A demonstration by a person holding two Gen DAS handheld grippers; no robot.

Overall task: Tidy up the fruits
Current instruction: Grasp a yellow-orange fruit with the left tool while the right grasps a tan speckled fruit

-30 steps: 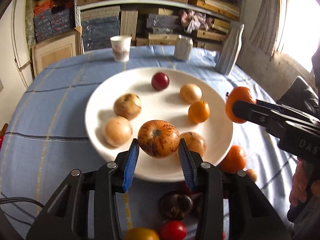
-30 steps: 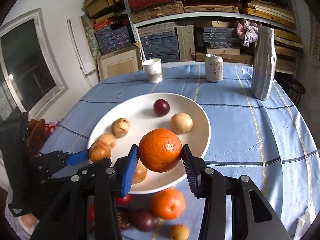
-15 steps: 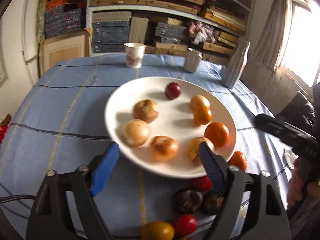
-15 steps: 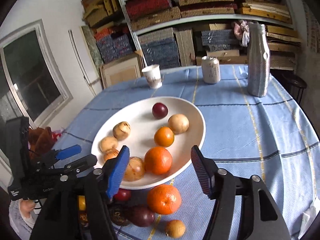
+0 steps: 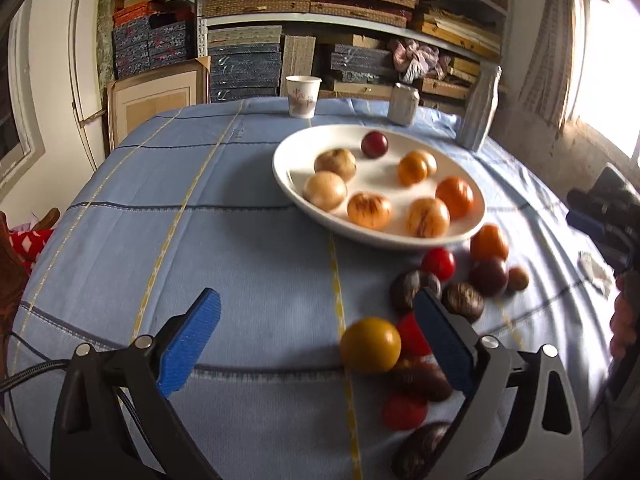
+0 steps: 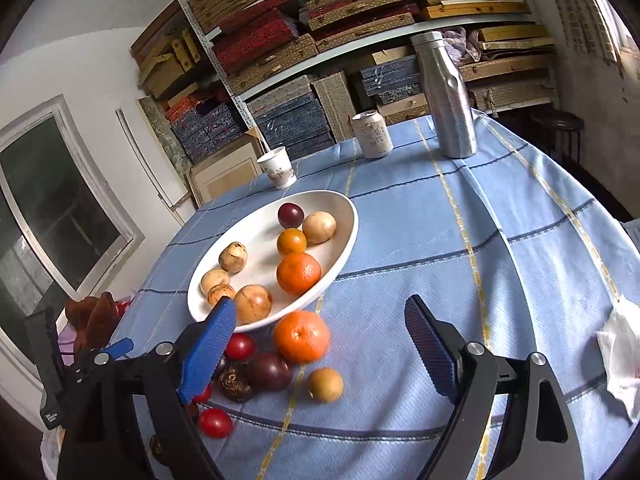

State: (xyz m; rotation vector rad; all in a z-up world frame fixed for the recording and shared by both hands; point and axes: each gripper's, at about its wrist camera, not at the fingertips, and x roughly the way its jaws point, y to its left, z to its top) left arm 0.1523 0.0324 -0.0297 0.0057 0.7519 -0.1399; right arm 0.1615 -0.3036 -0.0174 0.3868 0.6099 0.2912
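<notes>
Everything is placed against the white plate (image 6: pixel 344 258), which sits on the blue striped tablecloth (image 6: pixel 460 240). To its left in the right wrist view, the left gripper (image 5: pixel 316 336) stands wide, its jaws having just been opening, with nothing pressed between its blue pads; a yellow fruit (image 5: pixel 370 345) lies on the cloth inside the gap near the right pad, untouched. On the plate rest seven fruits: pale brown ones at the left, a dark red plum (image 6: pixel 291 215) at the far side, and an orange (image 6: pixel 298 273) near the front rim. Just in front of the plate, a second orange (image 6: pixel 301 336) lies on the cloth among small red, dark purple and brown fruits. To the right of that cluster, the right gripper (image 6: pixel 320 348) has also just been opening and holds nothing. Beyond the plate stand a paper cup (image 6: pixel 277 168), a can (image 6: pixel 372 135) and a silver bottle (image 6: pixel 446 96).
</notes>
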